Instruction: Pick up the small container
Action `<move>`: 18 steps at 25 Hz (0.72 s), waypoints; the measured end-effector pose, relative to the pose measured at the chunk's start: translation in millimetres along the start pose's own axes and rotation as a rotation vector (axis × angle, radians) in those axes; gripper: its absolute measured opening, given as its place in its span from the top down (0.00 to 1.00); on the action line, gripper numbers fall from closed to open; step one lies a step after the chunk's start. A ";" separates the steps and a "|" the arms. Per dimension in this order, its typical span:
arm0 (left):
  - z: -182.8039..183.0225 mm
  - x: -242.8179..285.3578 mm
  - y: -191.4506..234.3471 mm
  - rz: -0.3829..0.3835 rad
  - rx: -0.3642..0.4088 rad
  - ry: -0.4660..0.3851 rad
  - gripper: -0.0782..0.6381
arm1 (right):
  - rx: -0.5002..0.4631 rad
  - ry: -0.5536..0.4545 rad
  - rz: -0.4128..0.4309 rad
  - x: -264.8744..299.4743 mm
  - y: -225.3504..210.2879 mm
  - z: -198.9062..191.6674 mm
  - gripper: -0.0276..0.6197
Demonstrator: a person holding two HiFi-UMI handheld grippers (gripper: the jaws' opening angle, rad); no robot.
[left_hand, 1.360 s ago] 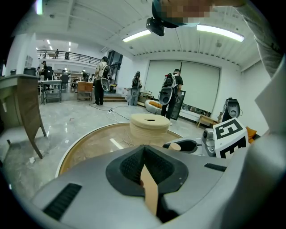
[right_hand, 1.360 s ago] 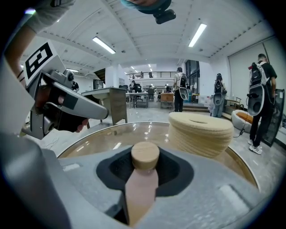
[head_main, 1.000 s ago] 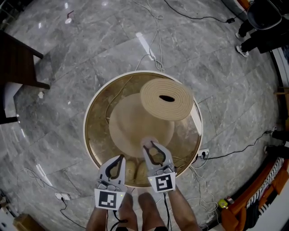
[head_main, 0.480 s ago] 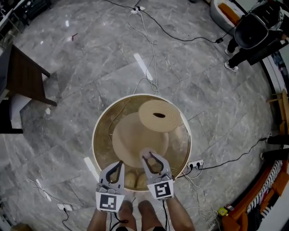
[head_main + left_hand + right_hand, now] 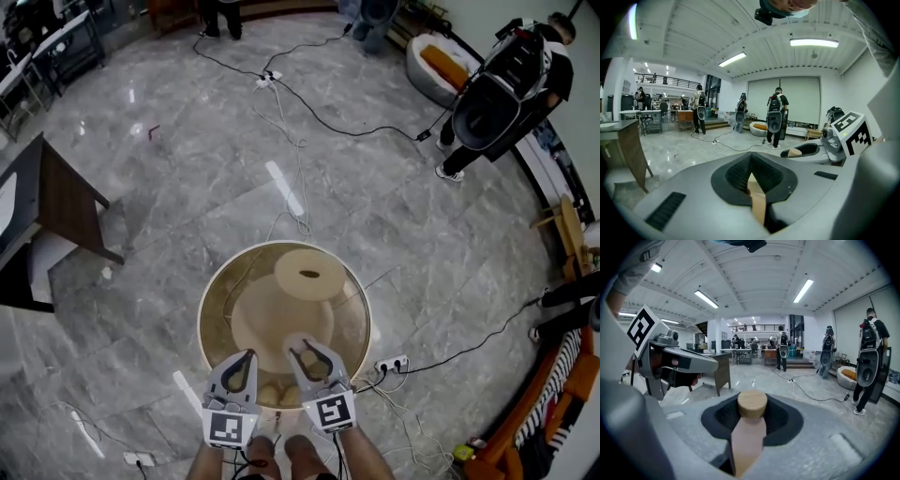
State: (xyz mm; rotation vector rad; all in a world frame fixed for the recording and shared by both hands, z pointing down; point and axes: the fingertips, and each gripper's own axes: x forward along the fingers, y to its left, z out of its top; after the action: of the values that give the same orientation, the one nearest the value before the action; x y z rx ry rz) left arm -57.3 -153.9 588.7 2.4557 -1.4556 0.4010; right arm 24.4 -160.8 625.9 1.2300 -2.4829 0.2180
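Right gripper (image 5: 302, 344), at table's (image 5: 349, 314) six o'clock, pinches container (image 5: 752, 404), which a slack squeeze could drop.

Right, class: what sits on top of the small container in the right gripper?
A round cork-like lid caps the small container held in the right gripper; its contents are covered, so unseen.

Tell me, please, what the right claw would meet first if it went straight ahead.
Probably nothing nearby: beyond the small container in the right claw, only open floor; depth is unclear.
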 end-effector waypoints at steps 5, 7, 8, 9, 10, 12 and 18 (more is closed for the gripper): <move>39.9 -22.3 -12.3 -0.004 0.013 -0.029 0.87 | -0.011 -0.015 -0.011 -30.4 1.6 45.0 0.77; 56.2 -33.1 -16.8 0.000 -0.009 -0.034 0.87 | -0.009 -0.029 -0.013 -42.3 3.8 60.7 0.77; 64.6 -38.5 -18.6 0.000 -0.006 -0.039 0.87 | -0.010 -0.034 -0.013 -48.3 4.8 68.7 0.77; 72.6 -43.7 -19.9 -0.002 0.009 -0.046 0.87 | -0.012 -0.039 -0.014 -54.5 5.6 76.9 0.77; 79.4 -48.7 -20.4 -0.005 0.040 -0.053 0.87 | -0.014 -0.043 -0.015 -60.9 6.3 85.3 0.77; 90.5 -59.8 -19.6 -0.010 0.105 -0.067 0.87 | -0.013 -0.051 -0.020 -73.6 9.1 102.2 0.77; 129.4 -97.9 -22.1 -0.001 0.131 -0.097 0.87 | -0.021 -0.086 -0.045 -112.7 20.7 149.9 0.77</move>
State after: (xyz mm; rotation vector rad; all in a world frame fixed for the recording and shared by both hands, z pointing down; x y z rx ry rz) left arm -69.5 -110.5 431.3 2.6119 -1.5105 0.3936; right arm 33.3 -108.9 444.8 1.3109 -2.5197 0.1296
